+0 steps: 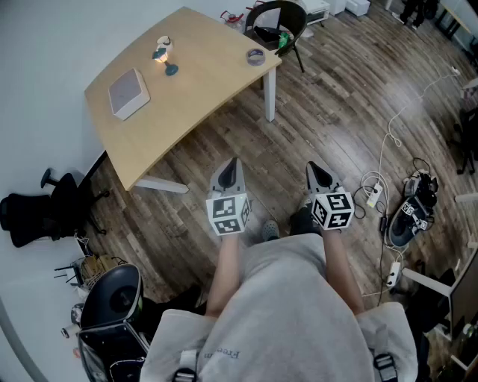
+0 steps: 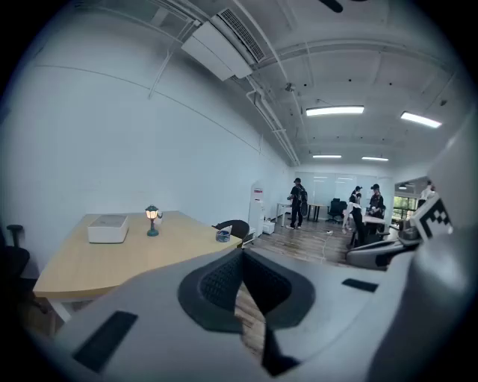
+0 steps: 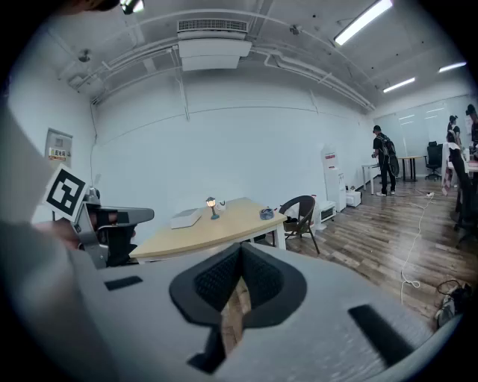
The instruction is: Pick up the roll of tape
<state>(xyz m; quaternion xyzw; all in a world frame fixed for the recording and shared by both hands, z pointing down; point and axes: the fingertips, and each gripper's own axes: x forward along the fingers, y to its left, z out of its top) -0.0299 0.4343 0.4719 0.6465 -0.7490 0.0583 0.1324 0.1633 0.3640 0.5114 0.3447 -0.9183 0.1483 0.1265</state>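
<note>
The roll of tape (image 1: 255, 57) lies near the right corner of the light wooden table (image 1: 202, 89), far ahead of me. It shows small in the left gripper view as the tape (image 2: 222, 236) and in the right gripper view as the tape (image 3: 267, 213). My left gripper (image 1: 231, 168) and right gripper (image 1: 315, 171) are held side by side over the wooden floor, well short of the table. Both are shut with nothing between their jaws. The left gripper (image 2: 241, 255) and right gripper (image 3: 240, 250) point toward the table.
A white box (image 1: 128, 93) and a small lamp (image 1: 163, 51) stand on the table. A dark chair (image 1: 275, 22) sits behind the table's right corner. Cables and a power strip (image 1: 376, 195) lie on the floor at right. People (image 2: 298, 201) stand far off.
</note>
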